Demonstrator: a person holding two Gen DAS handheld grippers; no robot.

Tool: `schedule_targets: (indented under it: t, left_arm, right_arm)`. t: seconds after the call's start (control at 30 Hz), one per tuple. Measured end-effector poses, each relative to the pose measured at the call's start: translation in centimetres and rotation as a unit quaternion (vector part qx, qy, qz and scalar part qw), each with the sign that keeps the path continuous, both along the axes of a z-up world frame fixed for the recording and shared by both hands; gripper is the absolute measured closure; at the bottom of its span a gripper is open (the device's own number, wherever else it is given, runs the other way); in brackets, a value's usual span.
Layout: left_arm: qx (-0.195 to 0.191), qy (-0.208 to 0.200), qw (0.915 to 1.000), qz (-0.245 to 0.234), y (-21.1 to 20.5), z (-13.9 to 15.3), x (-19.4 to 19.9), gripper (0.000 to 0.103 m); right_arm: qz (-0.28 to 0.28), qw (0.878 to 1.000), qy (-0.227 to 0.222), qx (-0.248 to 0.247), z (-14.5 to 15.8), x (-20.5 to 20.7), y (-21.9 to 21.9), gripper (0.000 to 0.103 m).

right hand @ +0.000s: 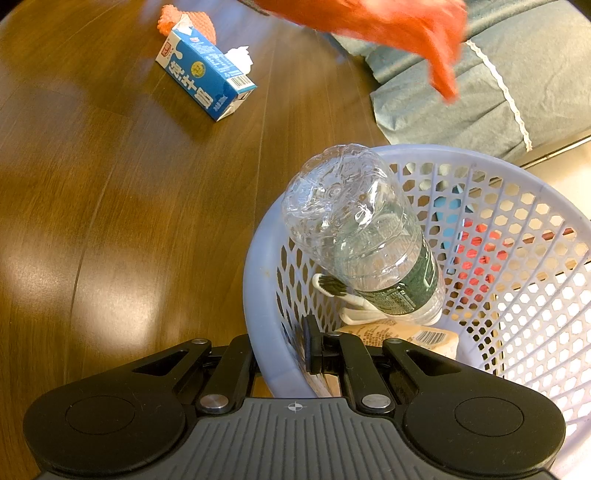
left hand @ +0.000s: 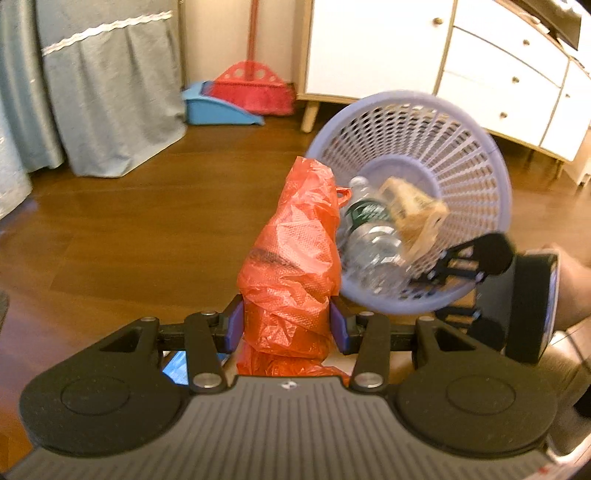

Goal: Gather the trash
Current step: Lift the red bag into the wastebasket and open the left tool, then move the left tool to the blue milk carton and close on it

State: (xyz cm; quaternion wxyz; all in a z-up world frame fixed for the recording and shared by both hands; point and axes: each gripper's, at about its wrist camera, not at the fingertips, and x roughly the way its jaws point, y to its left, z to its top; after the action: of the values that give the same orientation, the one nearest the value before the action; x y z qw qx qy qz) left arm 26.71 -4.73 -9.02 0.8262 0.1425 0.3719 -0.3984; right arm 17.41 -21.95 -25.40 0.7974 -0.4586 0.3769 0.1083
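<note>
From the left wrist, the left gripper (left hand: pixel 286 326) is clenched on a crumpled orange plastic bag (left hand: pixel 291 258), purple pads pressing it from both sides. Just beside the bag hangs a tipped lavender mesh basket (left hand: pixel 476 147) with a clear water bottle (left hand: pixel 369 236) and a tan wrapper (left hand: pixel 413 210) sliding toward its rim. The right gripper (left hand: pixel 461 266) pinches the basket's lower rim.

From the right wrist, the right gripper (right hand: pixel 286 354) grips the basket wall (right hand: pixel 258 280), one finger inside and one outside. The bottle (right hand: pixel 354 236) lies base-up inside on a white toothbrush (right hand: pixel 332 286). The orange bag (right hand: pixel 406 26) blurs overhead. A blue milk carton (right hand: pixel 207 75) and white tissue (right hand: pixel 240 55) lie on the wood floor, well apart from the basket.

The step looks like emptying the basket into the bag — but the bag is bunched, so next its mouth needs opening under the rim.
</note>
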Motion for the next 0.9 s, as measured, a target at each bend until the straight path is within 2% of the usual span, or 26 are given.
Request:
schedule_targets:
  t: [0.3,0.33,0.4,0.47,0.57,0.9]
  left_arm:
    - [-0.046,0.008,0.9974,-0.054,-8.9,1.5,-0.1,0.060]
    - [-0.053,0.012,0.9964,-0.065,-10.4,1.5,-0.1,0.059]
    - [-0.074,0.021,0.9943,-0.074,-12.3,1.5,0.0,0.047]
    - [-0.084,0.022,0.9935,-0.073,-13.3,1.6,0.3,0.047]
    - [-0.092,0.019,0.9933,-0.067,-12.8,1.9,0.6,0.047]
    - [-0.057,0.018,0.9981,-0.013,-6.5,1.2,1.9,0.047]
  right_arm:
    - [-0.003,1.000,-0.003,0.006,0.0,0.2,0.0,0.099]
    - [-0.003,1.000,-0.003,0.006,0.0,0.2,0.0,0.099]
    - [-0.004,1.000,-0.003,0.006,0.0,0.3,0.1,0.099]
    - [-0.005,1.000,-0.004,0.009,0.0,0.4,0.0,0.099]
    - [-0.005,1.000,-0.005,0.010,-0.1,0.5,0.0,0.099]
    - [-0.009,1.000,-0.006,0.013,-0.1,0.7,-0.1,0.099]
